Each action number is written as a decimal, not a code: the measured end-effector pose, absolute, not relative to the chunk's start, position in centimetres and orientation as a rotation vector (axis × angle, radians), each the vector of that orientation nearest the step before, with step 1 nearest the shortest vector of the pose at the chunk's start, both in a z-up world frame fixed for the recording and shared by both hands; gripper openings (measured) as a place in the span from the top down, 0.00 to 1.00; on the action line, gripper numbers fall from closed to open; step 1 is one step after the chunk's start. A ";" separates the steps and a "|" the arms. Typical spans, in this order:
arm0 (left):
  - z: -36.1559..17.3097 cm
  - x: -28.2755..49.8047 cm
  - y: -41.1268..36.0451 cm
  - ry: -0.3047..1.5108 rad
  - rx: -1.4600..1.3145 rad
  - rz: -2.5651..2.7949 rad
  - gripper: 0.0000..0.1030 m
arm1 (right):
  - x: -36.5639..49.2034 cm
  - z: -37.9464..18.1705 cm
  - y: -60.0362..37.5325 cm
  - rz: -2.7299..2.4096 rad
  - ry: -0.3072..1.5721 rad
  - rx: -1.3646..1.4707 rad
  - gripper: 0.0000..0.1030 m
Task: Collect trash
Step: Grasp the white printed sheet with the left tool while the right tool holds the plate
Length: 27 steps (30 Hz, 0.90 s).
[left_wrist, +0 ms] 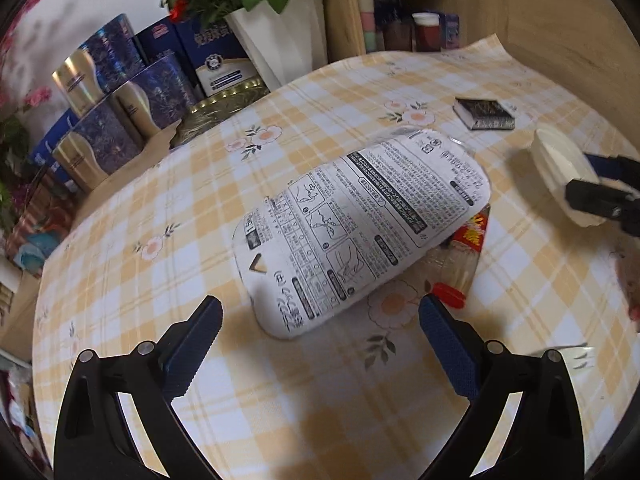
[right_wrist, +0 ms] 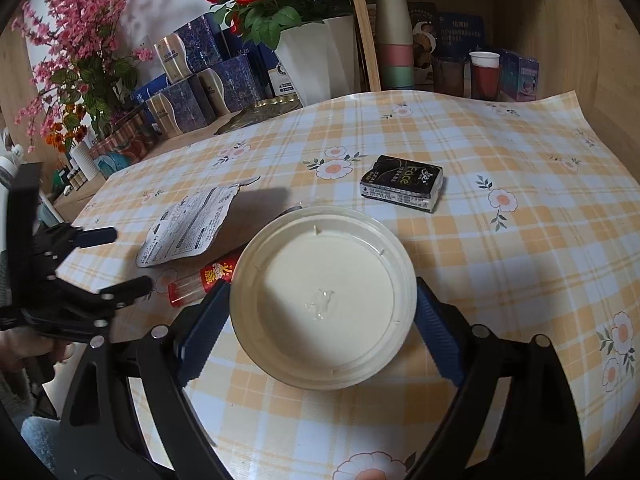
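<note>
My right gripper (right_wrist: 322, 288) is shut on a cream plastic bowl (right_wrist: 324, 300), one blue pad on each side of its rim. In the left wrist view that bowl (left_wrist: 556, 168) hangs tilted at the far right in the right gripper (left_wrist: 580, 176). A white printed pouch (left_wrist: 360, 220) lies flat on the checked tablecloth (left_wrist: 280, 420), just ahead of my left gripper (left_wrist: 320, 308). That gripper is open with nothing between its fingers. A small clear bottle with a red label (left_wrist: 464, 248) lies partly under the pouch's right edge. From the right wrist view, the pouch (right_wrist: 188, 220), the bottle (right_wrist: 200, 280) and the left gripper (right_wrist: 130, 258) appear at the left.
A black tissue pack (right_wrist: 404, 182) lies beyond the bowl. At the back stand a white vase of red roses (right_wrist: 320, 60), blue and gold boxes (right_wrist: 192, 92), a stack of cups (right_wrist: 394, 40) and a cup (right_wrist: 484, 74) in a wooden shelf. The tablecloth's left edge (left_wrist: 44, 280) drops off.
</note>
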<state>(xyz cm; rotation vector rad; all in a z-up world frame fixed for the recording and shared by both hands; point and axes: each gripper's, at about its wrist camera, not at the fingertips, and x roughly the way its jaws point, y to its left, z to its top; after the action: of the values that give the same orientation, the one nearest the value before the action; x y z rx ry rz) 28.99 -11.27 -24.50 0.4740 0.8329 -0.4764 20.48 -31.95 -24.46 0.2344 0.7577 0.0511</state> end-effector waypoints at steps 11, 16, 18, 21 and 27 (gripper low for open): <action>-25.4 31.2 -13.5 0.774 0.632 -0.454 0.09 | 20.5 -24.5 -32.3 0.073 0.750 0.256 0.15; -25.3 31.2 -15.4 0.709 0.746 -0.516 0.22 | 20.6 -24.6 -32.7 0.075 0.753 0.274 0.15; -25.2 31.5 -16.1 0.719 0.759 -0.558 0.41 | 20.6 -24.7 -32.9 0.074 0.755 0.286 0.15; -25.3 31.8 -16.9 0.730 0.779 -0.570 0.84 | 20.8 -24.9 -33.1 0.070 0.762 0.301 0.15; -21.2 33.1 -14.6 0.792 0.437 -0.616 0.92 | 20.8 -25.0 -33.2 0.072 0.764 0.309 0.15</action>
<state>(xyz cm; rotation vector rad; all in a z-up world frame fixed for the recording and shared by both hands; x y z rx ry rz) 33.06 -14.57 -21.20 0.4366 0.7924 -0.6162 20.81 -33.22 -24.96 0.3092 0.7641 0.0725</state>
